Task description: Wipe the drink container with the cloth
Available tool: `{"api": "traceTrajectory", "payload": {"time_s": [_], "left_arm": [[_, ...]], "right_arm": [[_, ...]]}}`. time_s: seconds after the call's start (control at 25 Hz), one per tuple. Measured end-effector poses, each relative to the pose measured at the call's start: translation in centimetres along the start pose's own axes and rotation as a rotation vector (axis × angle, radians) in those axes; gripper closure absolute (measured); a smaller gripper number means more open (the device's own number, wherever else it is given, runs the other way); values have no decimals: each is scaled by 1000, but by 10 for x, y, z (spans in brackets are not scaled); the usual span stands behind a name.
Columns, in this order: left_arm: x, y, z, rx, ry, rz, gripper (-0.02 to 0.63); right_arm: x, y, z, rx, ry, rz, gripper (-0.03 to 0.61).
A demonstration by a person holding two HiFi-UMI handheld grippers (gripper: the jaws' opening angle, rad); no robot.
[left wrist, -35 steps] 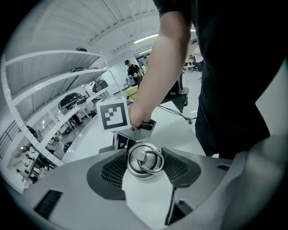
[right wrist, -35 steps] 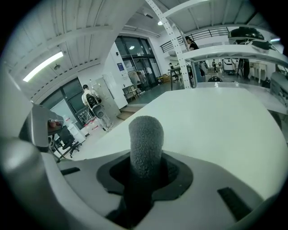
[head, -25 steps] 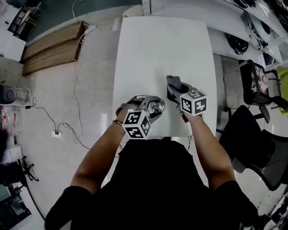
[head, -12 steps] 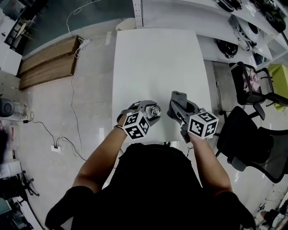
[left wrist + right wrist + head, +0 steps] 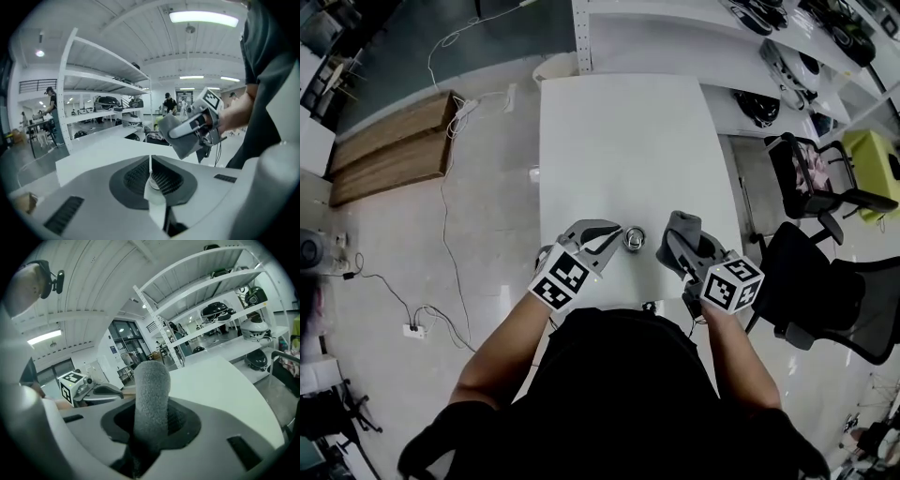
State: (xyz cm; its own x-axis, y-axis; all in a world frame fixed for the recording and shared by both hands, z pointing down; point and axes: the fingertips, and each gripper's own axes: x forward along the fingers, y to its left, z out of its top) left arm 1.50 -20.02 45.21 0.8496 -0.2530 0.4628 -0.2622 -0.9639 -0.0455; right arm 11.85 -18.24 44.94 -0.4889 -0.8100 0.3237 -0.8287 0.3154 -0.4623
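The drink container, a small metal can (image 5: 634, 238), stands upright on the white table (image 5: 628, 141) near its front edge. My left gripper (image 5: 614, 234) is raised just left of the can; its jaws have just been closing and now stand shut (image 5: 151, 173) with nothing between them. My right gripper (image 5: 684, 242) hovers right of the can, shut on a rolled grey cloth (image 5: 682, 227). That cloth (image 5: 151, 394) sticks up out of the jaws in the right gripper view. From the left gripper view, the right gripper's cloth (image 5: 177, 136) hangs over the table.
Black office chairs (image 5: 825, 281) stand right of the table. White shelving with helmets (image 5: 769, 84) runs along the back right. Wooden boards (image 5: 389, 150) and cables (image 5: 441, 272) lie on the floor to the left. People stand far off in the room.
The left gripper, earlier open around the can, has let go, shut and lifted back to the left. The right gripper with the cloth has risen and drifted right.
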Motion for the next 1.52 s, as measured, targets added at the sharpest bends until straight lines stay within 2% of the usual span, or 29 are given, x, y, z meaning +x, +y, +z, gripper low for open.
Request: {"api": "traceTrajectory", "payload": {"time_s": [0.16,0.32,0.4,0.64,0.8,0.96,1.12,1.28,1.52], "left_arm": [[-20,5,-4,-170,-45,-4,597],[-34,-1,-23,-321,-18,-39,598],[-43,-4,-29,-363,-10,-59,598],[-59,-15,-29,-302,-17,-102,598],[-62,-26,-21,-303,-46,-115,598],[-62,-39,-16,-326,-53,-121,598],[-67,-48,-18,-329,-53,-69,597],[-67,-64,-13,-359,-59,6,597],[-57,-107,1,-405,-84,138,597]], "right_arm": [[-3,32,-10,-45,-19,-20,480],[-3,61,-25,-33,-33,-36,480],[-3,72,-30,-13,-47,-37,480],[-11,89,-31,63,-144,-56,474],[-17,92,-33,47,-135,-56,474],[-21,88,-34,24,-105,-19,476],[-26,89,-34,6,-99,25,476],[-39,91,-32,-63,-65,68,476],[-85,89,-39,-115,-34,162,476]]}}
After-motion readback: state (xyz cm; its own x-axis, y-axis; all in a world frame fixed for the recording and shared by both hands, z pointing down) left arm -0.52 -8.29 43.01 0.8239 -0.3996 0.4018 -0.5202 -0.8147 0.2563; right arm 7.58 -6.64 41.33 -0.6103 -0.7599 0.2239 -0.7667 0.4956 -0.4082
